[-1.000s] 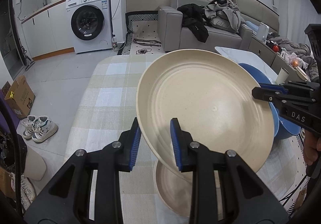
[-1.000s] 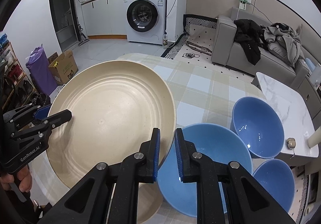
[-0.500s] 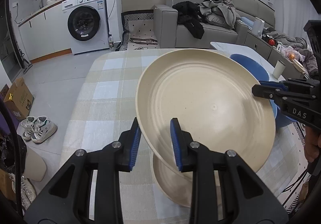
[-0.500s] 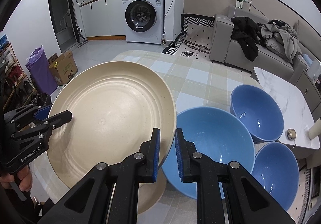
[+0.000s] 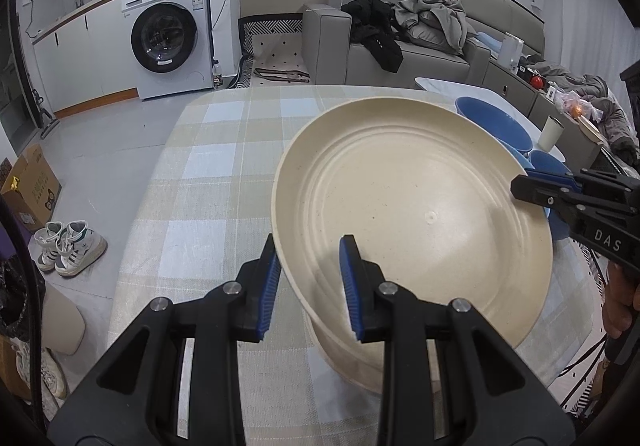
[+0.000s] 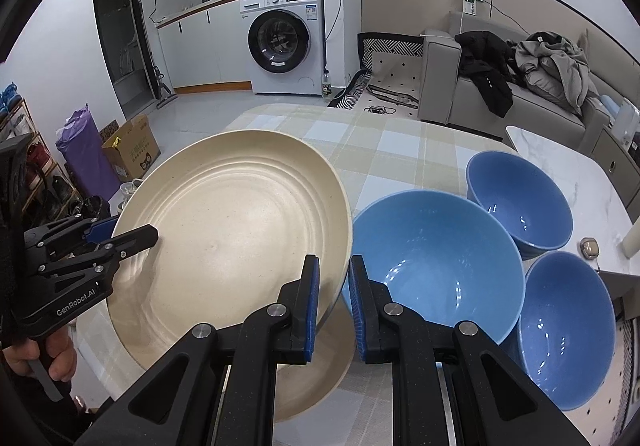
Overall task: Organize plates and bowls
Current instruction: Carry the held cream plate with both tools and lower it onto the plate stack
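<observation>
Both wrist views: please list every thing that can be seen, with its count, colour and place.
large plate: one, cream, held tilted above the table by both grippers
second plate: one, cream, on the table under the large plate
bowls: three, blue, grouped on the table at the right side
tablecloth: one, checked beige and pale blue, covers the table
washing machine: one, white, against the far wall
sofa: one, grey, with black and grey clothes on it
cardboard box: one, brown, on the floor
shoes: one pair, white, on the floor
left gripper: black, blue pads, shut on the plate rim
right gripper: black, blue pads, shut on the opposite rim
</observation>
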The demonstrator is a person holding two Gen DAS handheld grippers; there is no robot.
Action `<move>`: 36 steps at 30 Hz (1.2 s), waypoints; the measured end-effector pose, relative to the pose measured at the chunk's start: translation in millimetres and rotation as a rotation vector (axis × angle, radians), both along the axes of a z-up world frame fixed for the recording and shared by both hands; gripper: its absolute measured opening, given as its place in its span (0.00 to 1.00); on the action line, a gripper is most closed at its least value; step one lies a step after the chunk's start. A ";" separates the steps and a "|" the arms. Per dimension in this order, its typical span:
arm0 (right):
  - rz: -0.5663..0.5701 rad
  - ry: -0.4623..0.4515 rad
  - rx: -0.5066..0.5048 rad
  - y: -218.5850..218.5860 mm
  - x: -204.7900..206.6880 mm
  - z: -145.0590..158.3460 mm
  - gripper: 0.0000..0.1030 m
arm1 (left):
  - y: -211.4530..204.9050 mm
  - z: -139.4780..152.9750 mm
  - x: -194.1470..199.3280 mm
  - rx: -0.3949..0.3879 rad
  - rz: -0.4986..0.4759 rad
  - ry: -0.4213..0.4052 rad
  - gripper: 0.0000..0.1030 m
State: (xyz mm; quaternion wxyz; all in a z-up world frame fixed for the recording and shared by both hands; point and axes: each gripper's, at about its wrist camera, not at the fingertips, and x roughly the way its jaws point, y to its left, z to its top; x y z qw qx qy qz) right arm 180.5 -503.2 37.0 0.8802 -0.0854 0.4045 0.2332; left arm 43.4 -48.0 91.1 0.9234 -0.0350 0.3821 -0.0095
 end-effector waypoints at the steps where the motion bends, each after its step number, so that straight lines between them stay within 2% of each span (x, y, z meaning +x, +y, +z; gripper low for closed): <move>1: -0.002 0.000 0.005 -0.7 -2.4 -1.9 0.16 | 0.7 -2.1 -0.5 -0.001 -0.002 0.003 0.24; 16: -0.056 -0.012 0.047 -9.6 -32.5 -22.2 0.17 | 6.3 -34.8 2.0 -0.018 -0.034 0.042 0.24; 23: -0.083 0.008 0.091 -14.6 -42.8 -38.1 0.17 | 3.9 -46.2 7.2 0.020 -0.037 0.053 0.24; 36: -0.083 0.004 0.095 -17.3 -52.0 -56.8 0.17 | 0.8 -66.2 18.1 0.038 -0.051 0.089 0.25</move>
